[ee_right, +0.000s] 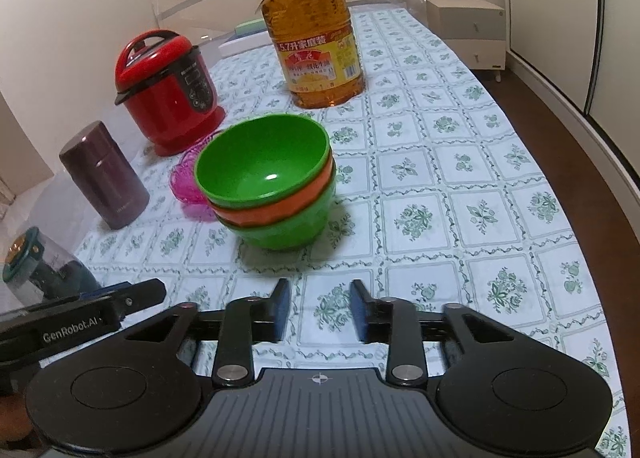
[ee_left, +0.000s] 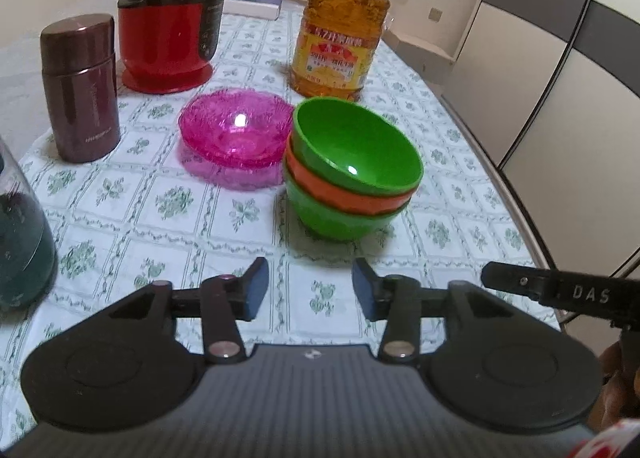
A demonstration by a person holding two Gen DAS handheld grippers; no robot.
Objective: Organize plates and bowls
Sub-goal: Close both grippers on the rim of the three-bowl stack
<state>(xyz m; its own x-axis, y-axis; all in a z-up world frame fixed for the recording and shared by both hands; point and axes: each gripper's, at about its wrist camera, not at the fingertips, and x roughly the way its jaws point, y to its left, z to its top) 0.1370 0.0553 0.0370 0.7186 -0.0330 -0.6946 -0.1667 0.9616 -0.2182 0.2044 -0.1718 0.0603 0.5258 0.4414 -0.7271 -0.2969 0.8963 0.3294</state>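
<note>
A stack of three bowls (ee_left: 352,170), green on orange on green, stands on the table; it also shows in the right wrist view (ee_right: 272,186). A clear pink dish (ee_left: 236,130) sits just left of the stack and is partly hidden behind it in the right wrist view (ee_right: 186,182). My left gripper (ee_left: 310,290) is open and empty, a short way in front of the stack. My right gripper (ee_right: 320,310) is open and empty, in front of the stack and slightly to its right.
A red rice cooker (ee_left: 168,18), a maroon flask (ee_left: 82,86) and a big oil bottle (ee_left: 340,26) stand behind the bowls. A dark glass jar (ee_left: 20,234) is at the left. The flowered tablecloth (ee_right: 460,186) ends at the table's right edge.
</note>
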